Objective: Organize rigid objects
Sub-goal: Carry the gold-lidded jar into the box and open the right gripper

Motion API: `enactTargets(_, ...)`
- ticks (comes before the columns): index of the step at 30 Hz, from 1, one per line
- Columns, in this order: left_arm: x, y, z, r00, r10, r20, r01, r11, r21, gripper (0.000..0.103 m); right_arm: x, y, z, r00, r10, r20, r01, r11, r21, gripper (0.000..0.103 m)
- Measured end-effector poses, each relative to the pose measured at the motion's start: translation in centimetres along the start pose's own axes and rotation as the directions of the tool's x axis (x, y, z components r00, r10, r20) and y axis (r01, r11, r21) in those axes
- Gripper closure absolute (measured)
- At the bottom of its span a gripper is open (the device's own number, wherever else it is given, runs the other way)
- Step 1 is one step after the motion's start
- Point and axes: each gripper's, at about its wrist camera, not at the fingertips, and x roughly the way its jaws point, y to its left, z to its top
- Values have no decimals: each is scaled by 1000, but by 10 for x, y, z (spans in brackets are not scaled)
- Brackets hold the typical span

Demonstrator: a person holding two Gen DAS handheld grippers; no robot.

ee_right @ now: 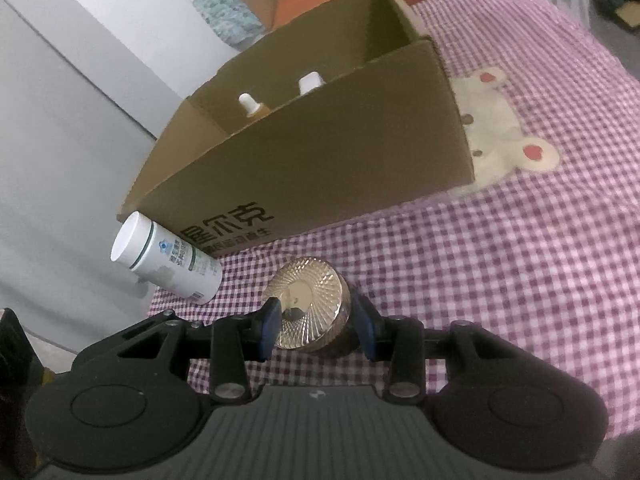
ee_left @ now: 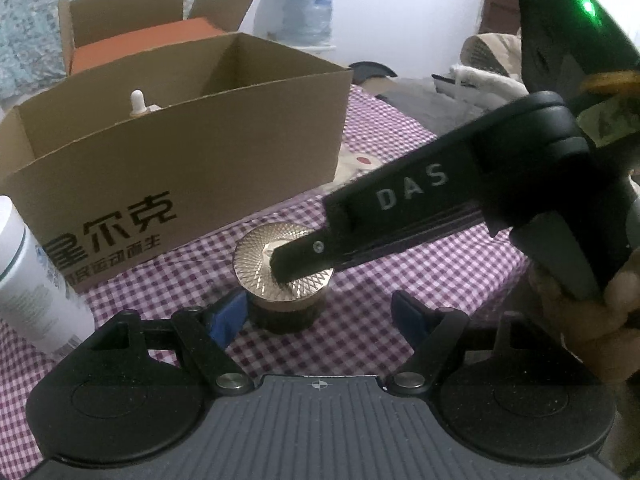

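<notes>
A round jar with a gold patterned lid (ee_left: 276,264) (ee_right: 306,308) stands on the purple checked cloth in front of an open cardboard box (ee_left: 180,152) (ee_right: 320,152). My right gripper (ee_right: 318,326) is closed around the jar, both blue pads against its sides; its black finger (ee_left: 304,258) reaches over the lid in the left wrist view. My left gripper (ee_left: 320,316) is open just behind the jar, its left pad near the jar, holding nothing. A white bottle (ee_left: 28,276) (ee_right: 164,258) stands left of the jar.
Two white-capped bottles (ee_right: 280,94) stand inside the box. A second box with an orange item (ee_left: 136,44) is behind it. The cloth (ee_right: 540,280) stretches to the right with a bear picture (ee_right: 504,132). The table edge is at the left.
</notes>
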Motion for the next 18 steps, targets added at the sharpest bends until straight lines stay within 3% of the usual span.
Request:
enactTargets(5, -2, 1, 4, 1000, 25, 13, -26, 999, 30, 26, -2, -9, 0, 1000, 30, -3, -30, 999, 31, 59)
enactTargets(11, 17, 1, 9, 998, 59, -28, -56, 993, 104, 26, 0, -16, 2, 999, 52, -1, -52, 997, 53, 59)
enactTargets(18, 25, 0, 12, 995, 91, -39, -86, 990, 110, 40, -1, -24, 4, 997, 78, 0, -78, 994, 73, 57)
